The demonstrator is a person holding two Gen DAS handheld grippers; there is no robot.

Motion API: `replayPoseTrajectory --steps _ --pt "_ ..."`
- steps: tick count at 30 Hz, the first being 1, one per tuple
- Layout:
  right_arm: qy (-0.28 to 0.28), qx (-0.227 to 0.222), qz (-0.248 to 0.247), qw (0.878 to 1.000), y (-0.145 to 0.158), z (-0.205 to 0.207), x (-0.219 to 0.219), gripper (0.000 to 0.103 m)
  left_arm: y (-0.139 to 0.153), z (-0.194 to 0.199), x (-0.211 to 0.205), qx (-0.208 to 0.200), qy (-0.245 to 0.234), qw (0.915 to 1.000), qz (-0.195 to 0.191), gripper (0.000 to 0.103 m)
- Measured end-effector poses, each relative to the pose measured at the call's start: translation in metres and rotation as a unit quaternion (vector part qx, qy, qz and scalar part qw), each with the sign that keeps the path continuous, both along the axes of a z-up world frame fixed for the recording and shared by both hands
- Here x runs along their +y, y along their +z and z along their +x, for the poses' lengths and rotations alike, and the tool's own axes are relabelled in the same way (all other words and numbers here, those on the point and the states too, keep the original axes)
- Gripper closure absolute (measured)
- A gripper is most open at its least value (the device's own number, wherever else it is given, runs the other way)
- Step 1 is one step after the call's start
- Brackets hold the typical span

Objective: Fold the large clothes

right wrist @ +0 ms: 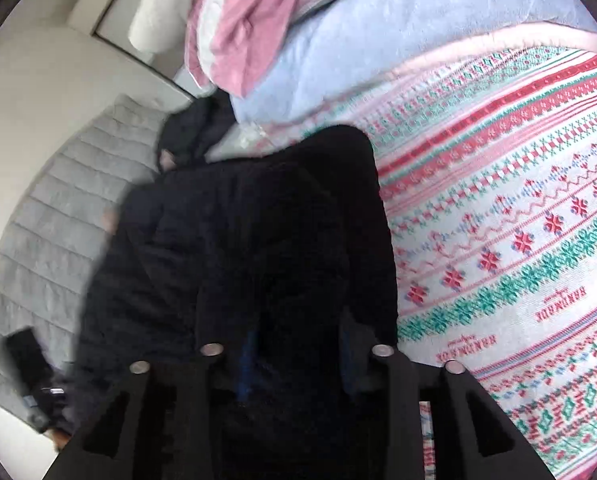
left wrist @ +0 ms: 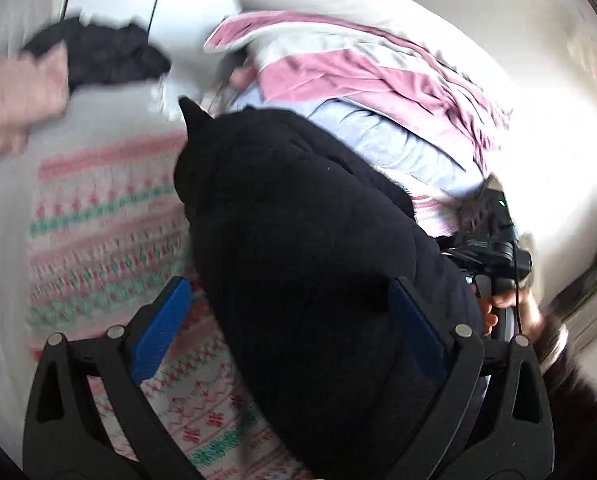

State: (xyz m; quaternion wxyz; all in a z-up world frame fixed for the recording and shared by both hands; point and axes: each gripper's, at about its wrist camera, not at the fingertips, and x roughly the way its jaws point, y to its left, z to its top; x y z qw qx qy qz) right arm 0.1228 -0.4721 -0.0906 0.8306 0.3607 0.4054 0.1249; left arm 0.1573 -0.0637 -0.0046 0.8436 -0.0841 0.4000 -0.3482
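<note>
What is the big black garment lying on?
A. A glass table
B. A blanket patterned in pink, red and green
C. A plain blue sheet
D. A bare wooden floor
B: the black garment lies across the patterned blanket, whose pink, red and green bands show beside it in both views.

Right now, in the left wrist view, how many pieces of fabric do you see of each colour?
Black: 2, the black jacket and a dark heap.
Pink: 2, the pink-and-grey cloth and a pale pink piece.
Light blue: 1, the blue blanket.
Patterned: 1, the bedcover.
Total: 6.
</note>
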Motion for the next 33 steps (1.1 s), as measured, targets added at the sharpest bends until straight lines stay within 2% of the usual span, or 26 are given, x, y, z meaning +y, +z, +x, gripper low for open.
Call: replayPoseTrajectory --steps 2,4,5,7,9,11,16,21,26,31,33 --pt "0.012 0.012 0.021 1.000 0.007 0.003 -0.008 0.020 -0.007 0.013 0.007 0.048 0.000 0.9984 -0.030 0.005" --pt "0.034 0.014 0.053 0.998 0.006 0.004 -0.014 0.019 -0.017 0.021 0.011 0.086 -0.004 0.9949 -0.053 0.004" --pt "0.042 0.024 0.060 0.997 0.004 0.006 -0.001 0.017 -0.023 0.027 0.013 0.101 0.003 0.9931 -0.060 0.002" --pt "0.049 0.048 0.076 0.995 -0.007 0.008 -0.002 0.014 -0.029 0.028 0.013 0.114 -0.001 0.9908 -0.073 0.001" --pt "0.055 0.057 0.082 0.993 -0.013 0.014 0.001 0.005 -0.034 0.028 0.012 0.109 -0.003 0.9909 -0.079 0.001" --pt "0.061 0.061 0.096 0.992 -0.032 0.021 0.003 0.000 -0.036 0.025 0.012 0.100 -0.003 0.9917 -0.081 0.000" --pt "0.080 0.057 0.200 0.975 -0.078 0.044 0.012 0.000 -0.042 0.032 0.021 0.114 -0.015 0.9885 -0.099 0.000" --pt "0.109 0.053 0.221 0.968 -0.077 0.049 0.020 0.000 -0.051 0.040 0.036 0.148 -0.026 0.9809 -0.124 0.000" --pt "0.125 0.049 0.250 0.959 -0.083 0.058 0.032 0.000 -0.078 0.044 0.048 0.185 -0.023 0.9634 -0.193 0.000" --pt "0.128 0.023 0.270 0.954 -0.083 0.062 0.043 0.001 -0.094 0.037 0.060 0.186 0.012 0.9486 -0.256 0.000" --pt "0.125 0.012 0.276 0.953 -0.083 0.063 0.049 0.006 -0.093 0.032 0.062 0.177 0.022 0.9482 -0.263 0.000"
